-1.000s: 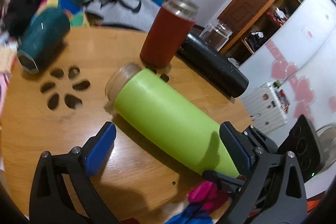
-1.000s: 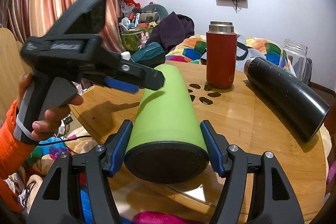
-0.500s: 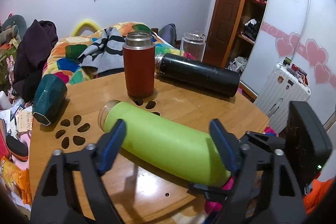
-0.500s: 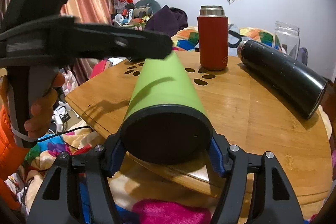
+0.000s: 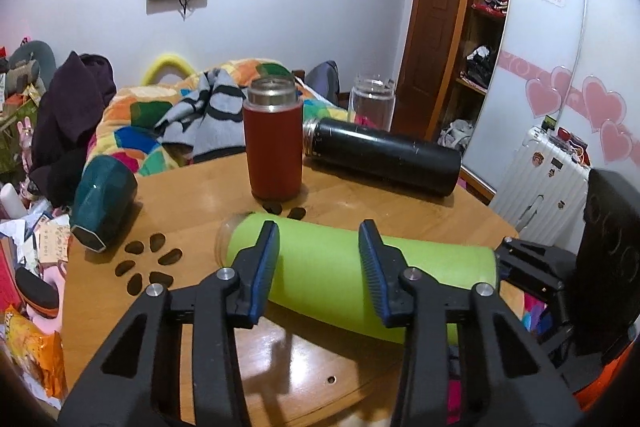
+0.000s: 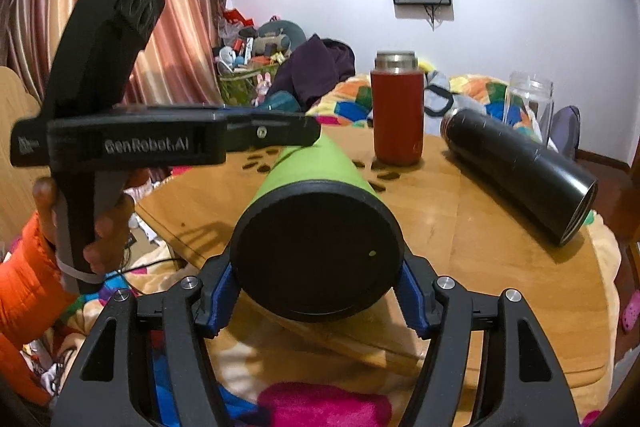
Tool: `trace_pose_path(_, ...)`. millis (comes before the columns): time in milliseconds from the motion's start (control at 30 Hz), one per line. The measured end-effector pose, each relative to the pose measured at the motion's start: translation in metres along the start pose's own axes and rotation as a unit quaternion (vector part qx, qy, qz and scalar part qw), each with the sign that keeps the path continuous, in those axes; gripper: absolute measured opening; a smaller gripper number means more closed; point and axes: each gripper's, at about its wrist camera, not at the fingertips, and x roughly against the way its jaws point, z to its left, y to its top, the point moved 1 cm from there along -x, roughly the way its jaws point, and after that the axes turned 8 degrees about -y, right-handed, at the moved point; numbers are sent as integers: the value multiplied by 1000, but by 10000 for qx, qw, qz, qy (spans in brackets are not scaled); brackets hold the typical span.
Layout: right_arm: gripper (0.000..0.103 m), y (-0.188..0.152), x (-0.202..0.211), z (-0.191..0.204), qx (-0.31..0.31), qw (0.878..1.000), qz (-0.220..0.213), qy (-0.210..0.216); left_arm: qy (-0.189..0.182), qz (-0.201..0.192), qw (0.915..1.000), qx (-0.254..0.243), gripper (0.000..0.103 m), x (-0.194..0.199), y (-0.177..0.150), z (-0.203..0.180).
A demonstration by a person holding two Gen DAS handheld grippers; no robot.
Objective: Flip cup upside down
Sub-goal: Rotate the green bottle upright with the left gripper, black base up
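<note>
cup: a tall lime-green cylindrical cup (image 5: 344, 267) with a black base cap lies on its side at the near edge of the round wooden tabletop (image 5: 200, 195); its clear rim points toward the table's middle and its base hangs past the edge.
right gripper: the right gripper (image 6: 316, 287) is clenched on the black base, its blue pads pressed to either side of the cap.
left gripper: the left gripper (image 5: 318, 259) sits over the cup's mid-body with blue-lined fingers (image 5: 268, 259) straddling it; whether the pads actually touch the green wall cannot be told from either view.
just changed: a second ago the left jaws were spread wide and low beside the cup; they have since narrowed and swung up over the body, while the right grip has stayed put and the base end has risen a little.
meaning: this looks like the start of the lift, with both tools committed to one cup. the turn to mouth-down is not yet done.
neighbours: a dark red steel-rimmed flask (image 5: 274, 151) stands near the centre, a long black flask (image 5: 384, 157) lies toward the far right edge, and a teal faceted mug (image 5: 104, 195) lies at the left edge.
risk: the rim end may sweep close to the red flask as the cup pivots.
</note>
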Motion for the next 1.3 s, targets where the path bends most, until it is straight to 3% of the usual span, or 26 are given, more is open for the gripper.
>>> trace_pose_path(433, 63, 34, 27, 6, 144, 9972, -720, -113, 42, -465, 9988, -143, 27, 23, 11, -6)
trace_pose_path(733, 63, 65, 28, 4, 63, 9944, -1046, -96, -76, -640, 9979, -40, 26, 30, 17, 1)
trace_pose_path(1300, 63, 107, -11, 3, -53, 9969, -768, -145, -37, -744, 9960, 492, 26, 20, 23, 36)
